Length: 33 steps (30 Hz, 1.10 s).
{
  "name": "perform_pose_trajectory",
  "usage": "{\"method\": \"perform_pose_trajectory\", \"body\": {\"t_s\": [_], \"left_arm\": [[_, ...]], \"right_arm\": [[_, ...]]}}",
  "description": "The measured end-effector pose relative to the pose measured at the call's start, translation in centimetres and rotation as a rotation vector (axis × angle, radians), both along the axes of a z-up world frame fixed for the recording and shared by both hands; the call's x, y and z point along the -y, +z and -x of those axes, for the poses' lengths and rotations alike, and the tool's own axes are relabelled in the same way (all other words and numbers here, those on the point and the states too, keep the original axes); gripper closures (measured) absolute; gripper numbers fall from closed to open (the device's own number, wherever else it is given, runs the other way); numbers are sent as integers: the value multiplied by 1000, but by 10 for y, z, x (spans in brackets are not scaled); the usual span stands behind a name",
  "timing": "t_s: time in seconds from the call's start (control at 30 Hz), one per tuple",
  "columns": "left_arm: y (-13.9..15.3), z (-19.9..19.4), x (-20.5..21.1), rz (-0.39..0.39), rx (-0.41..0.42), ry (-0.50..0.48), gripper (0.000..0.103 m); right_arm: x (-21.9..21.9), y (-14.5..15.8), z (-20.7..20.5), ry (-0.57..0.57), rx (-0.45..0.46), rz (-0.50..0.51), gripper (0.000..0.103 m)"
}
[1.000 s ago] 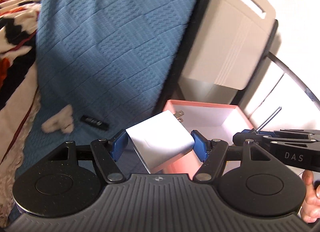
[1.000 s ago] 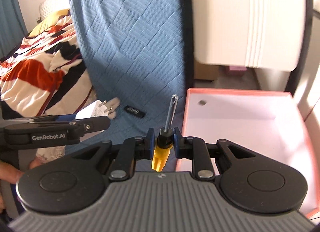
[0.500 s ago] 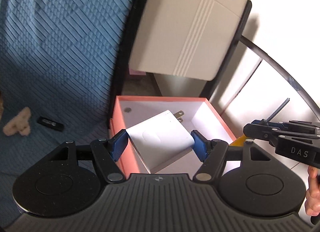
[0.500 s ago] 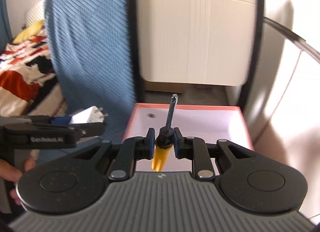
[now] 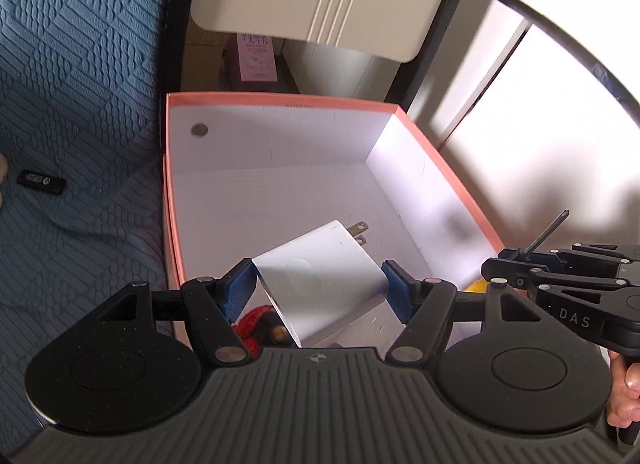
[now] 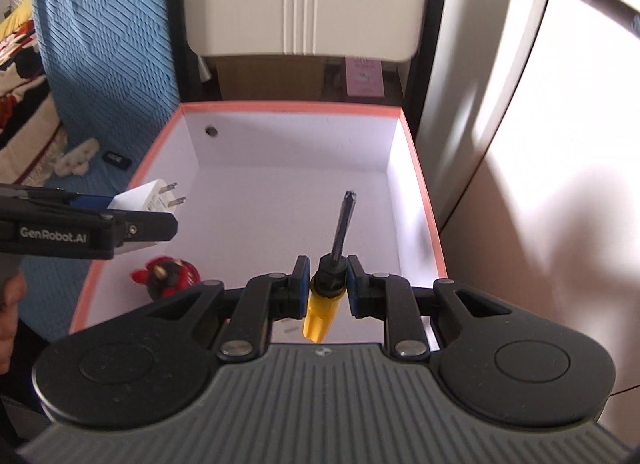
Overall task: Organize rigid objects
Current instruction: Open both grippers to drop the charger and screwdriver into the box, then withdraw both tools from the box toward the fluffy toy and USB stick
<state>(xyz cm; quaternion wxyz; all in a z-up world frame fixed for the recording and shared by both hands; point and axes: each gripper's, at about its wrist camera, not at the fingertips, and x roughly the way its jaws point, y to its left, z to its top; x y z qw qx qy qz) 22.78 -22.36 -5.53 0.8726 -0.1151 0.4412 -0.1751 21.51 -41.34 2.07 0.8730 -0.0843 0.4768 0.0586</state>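
Now, in the left wrist view, the left gripper (image 5: 319, 288) sits at lower centre with its blue pads clamped on the two sides of a white charger (image 5: 320, 284), whose two metal prongs point toward the upper right. The charger hangs over the near end of an open box (image 5: 280, 99) with a salmon-pink rim and white inside walls; a small round dark spot marks the far wall near the upper left corner. Just below the charger, at the near left corner of the box floor, part of a red and black toy (image 5: 260, 324) shows between the left finger and the charger. At the right edge the right gripper (image 5: 516, 260) reaches in, a dark screwdriver (image 5: 548, 232) shaft rising from it toward the upper right, with a hand (image 5: 624, 396) below it. A blue quilted cover (image 5: 80, 104) fills the left side, with a small black device (image 5: 41, 181) lying on it at mid left.

Next, in the right wrist view, the right gripper (image 6: 328, 276) at centre is closed on the black collar of the screwdriver (image 6: 326, 288), yellow handle toward the camera and tip pointing up over the box (image 6: 288, 106) floor. The left gripper (image 6: 120, 208) enters from mid left, carrying the charger (image 6: 140, 196) above the box's left rim. The toy (image 6: 168, 270) lies on the box floor at lower left.
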Motion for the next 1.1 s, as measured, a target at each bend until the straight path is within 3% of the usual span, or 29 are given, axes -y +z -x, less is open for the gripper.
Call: {"method": "perform_pose_trajectory", "body": {"t_s": [0.37, 0.43, 0.57, 0.8, 1.1], "left_arm": [[-7, -3, 9, -17, 1, -10, 28], [-3, -2, 5, -9, 13, 0, 19], [11, 5, -3, 3, 55, -5, 19], [44, 27, -28, 26, 140, 16, 19], [86, 67, -79, 38, 255, 78, 19]], "right_arm": [[16, -23, -3, -35, -55, -40, 79], [20, -20, -4, -61, -57, -67, 78], [22, -6, -4, -99, -25, -77, 41], [5, 30, 1, -85, 67, -106, 43], [-48, 62, 21, -11, 167, -162, 43]]}}
